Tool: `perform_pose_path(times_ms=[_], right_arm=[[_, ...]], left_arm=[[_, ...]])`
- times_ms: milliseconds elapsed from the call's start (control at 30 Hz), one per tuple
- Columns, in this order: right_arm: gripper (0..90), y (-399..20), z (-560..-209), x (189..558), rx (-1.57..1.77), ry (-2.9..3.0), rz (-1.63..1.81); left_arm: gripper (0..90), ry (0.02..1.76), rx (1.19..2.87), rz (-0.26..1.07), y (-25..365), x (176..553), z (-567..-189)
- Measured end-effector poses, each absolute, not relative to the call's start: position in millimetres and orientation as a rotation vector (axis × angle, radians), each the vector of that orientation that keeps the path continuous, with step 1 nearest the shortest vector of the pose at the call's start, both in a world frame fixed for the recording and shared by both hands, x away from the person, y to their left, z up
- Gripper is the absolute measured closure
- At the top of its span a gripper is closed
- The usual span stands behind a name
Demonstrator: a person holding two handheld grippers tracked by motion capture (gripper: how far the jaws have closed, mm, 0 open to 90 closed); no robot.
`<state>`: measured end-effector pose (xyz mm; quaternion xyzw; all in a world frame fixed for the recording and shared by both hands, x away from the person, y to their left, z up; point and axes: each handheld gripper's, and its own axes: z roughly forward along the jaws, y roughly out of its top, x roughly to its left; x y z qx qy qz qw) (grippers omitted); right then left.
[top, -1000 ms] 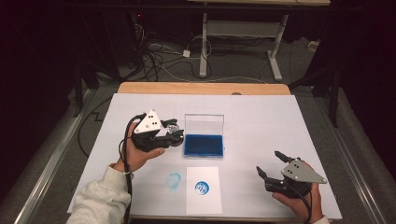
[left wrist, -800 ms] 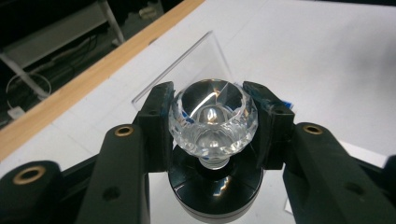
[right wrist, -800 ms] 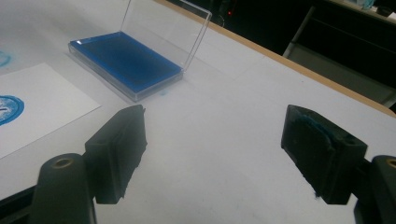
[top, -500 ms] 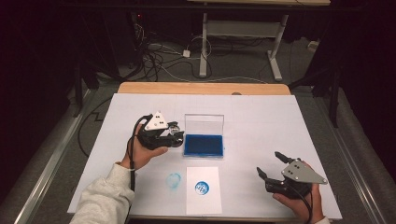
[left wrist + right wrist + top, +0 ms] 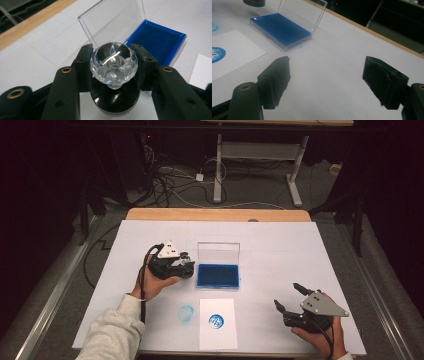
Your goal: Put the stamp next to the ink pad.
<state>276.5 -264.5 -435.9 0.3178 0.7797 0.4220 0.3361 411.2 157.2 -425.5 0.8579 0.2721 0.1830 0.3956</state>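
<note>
While the left claw [image 5: 113, 67] grips it, the stamp [image 5: 114, 65] (crystal knob toward the camera) stands upright.

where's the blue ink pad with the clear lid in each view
High view: the blue rectangular ink pad with its clear plastic lid raised lies mid-table, just right of the left tongs.
Left gripper view: upper right, behind the clear faceted stamp knob.
Right gripper view: upper left.
Shared landmark: the white paper sheet with a round blue print.
</note>
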Motion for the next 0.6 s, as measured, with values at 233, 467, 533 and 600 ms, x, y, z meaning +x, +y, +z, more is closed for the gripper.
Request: perform_pose_path(times_ms=[233, 467, 533, 600], right_arm=[[22.3, -264, -437, 277, 0.831, 2.04, 1.1], [22.3, -264, -437, 277, 0.827, 2.044, 1.1], [22.4, -263, -438, 278, 0.827, 2.046, 1.1], [22.4, -263, -438, 277, 0.824, 2.047, 1.1]], left_arm=[[54.7, 0.702, 2.179, 0.435, 159, 415, -433], [54.6, 0.716, 2.192, 0.421, 159, 418, -442], [54.5, 0.715, 2.195, 0.421, 159, 418, -443], [54.5, 0.717, 2.202, 0.415, 159, 418, -446]])
